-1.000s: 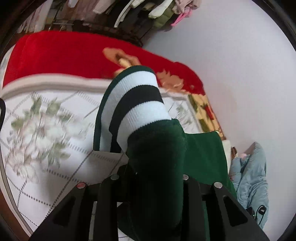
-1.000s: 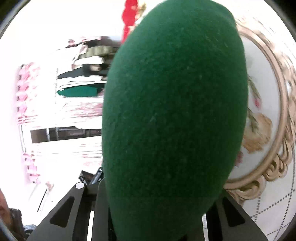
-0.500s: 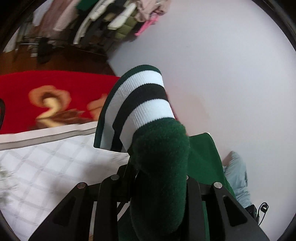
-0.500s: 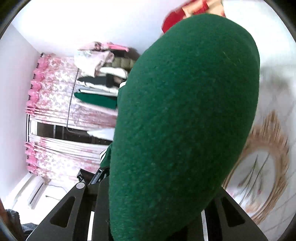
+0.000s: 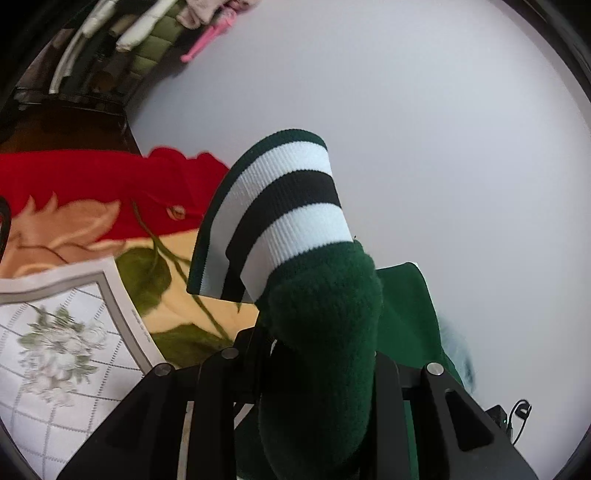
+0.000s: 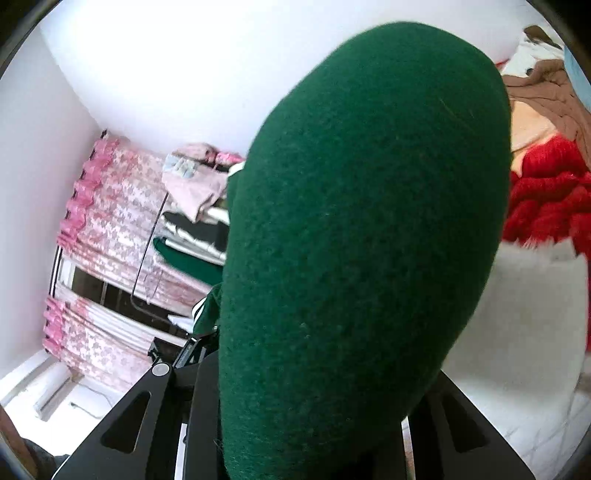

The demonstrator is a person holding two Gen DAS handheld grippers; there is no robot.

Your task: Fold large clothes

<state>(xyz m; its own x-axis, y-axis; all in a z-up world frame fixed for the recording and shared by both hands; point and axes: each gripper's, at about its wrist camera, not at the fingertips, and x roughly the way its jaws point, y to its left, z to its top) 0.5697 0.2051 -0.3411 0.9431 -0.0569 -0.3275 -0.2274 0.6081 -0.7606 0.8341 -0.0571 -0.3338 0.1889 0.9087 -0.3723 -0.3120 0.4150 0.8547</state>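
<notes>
My left gripper [image 5: 314,384] is shut on a dark green fleece garment [image 5: 325,350]. Its ribbed cuff [image 5: 284,206] with white and dark stripes sticks up past the fingers. More green cloth hangs to the right behind it. My right gripper [image 6: 306,410] is shut on the same green garment [image 6: 362,236], whose bulge fills most of the right wrist view and hides the fingertips. Both grippers hold the garment up above the bed.
A white quilt with grey grid and flowers [image 5: 55,350] and a red floral blanket [image 5: 96,177] lie below. A clothes rack [image 5: 140,33] stands by the white wall. Pink curtains [image 6: 107,229] and a brown and red clothes pile [image 6: 546,147] show in the right wrist view.
Both grippers have risen and swung with the garment. The left view has turned from the quilt toward the wall. The right view has turned from the quilt's medallion toward the curtains and clothes pile.
</notes>
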